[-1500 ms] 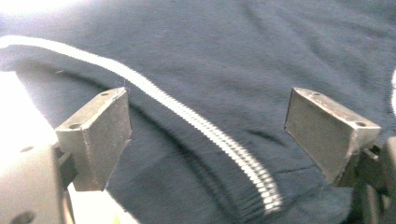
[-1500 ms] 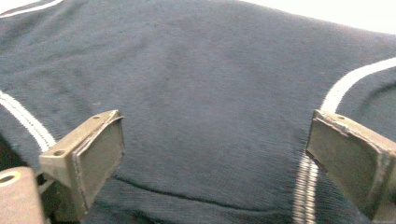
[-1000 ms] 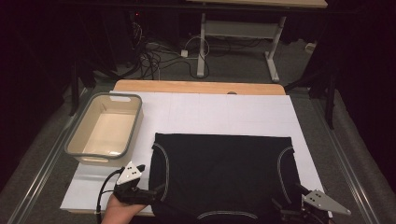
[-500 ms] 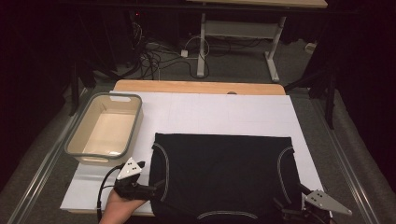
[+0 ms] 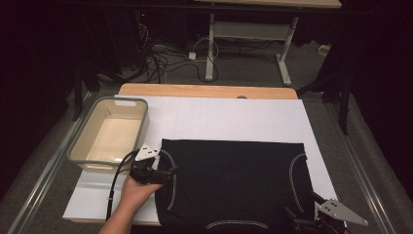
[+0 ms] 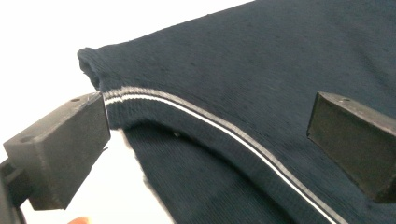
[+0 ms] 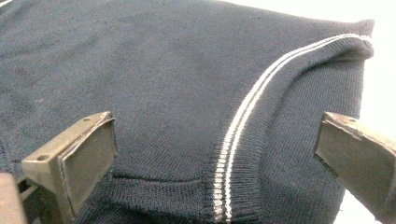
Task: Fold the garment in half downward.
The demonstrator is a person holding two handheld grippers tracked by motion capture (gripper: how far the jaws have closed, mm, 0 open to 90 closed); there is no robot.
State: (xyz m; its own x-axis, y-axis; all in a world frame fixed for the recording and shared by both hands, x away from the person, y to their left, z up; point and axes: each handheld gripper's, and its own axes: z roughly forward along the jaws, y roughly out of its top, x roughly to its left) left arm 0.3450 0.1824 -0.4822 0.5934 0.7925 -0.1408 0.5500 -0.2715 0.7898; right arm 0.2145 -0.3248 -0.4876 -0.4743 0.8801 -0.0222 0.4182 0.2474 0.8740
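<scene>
A dark navy knitted garment (image 5: 234, 183) with white-striped armhole trim lies flat on the white table sheet (image 5: 229, 119). My left gripper (image 5: 168, 171) sits at the garment's left edge, held by a hand, open, its jaws straddling the striped trim (image 6: 210, 123). My right gripper (image 5: 304, 214) is at the garment's near right corner, open over the right armhole trim (image 7: 243, 121). Nothing is gripped in either. In the gripper views the left gripper (image 6: 208, 135) and right gripper (image 7: 217, 154) hover just above the fabric.
A grey-rimmed beige plastic tub (image 5: 141, 105) stands empty at the left of the sheet, just behind my left gripper. A wooden table edge (image 5: 204, 90) runs along the back. Cables and desk legs are on the floor beyond.
My left gripper has moved forward and right along the garment's left edge, onto the armhole trim. The right gripper has barely moved.
</scene>
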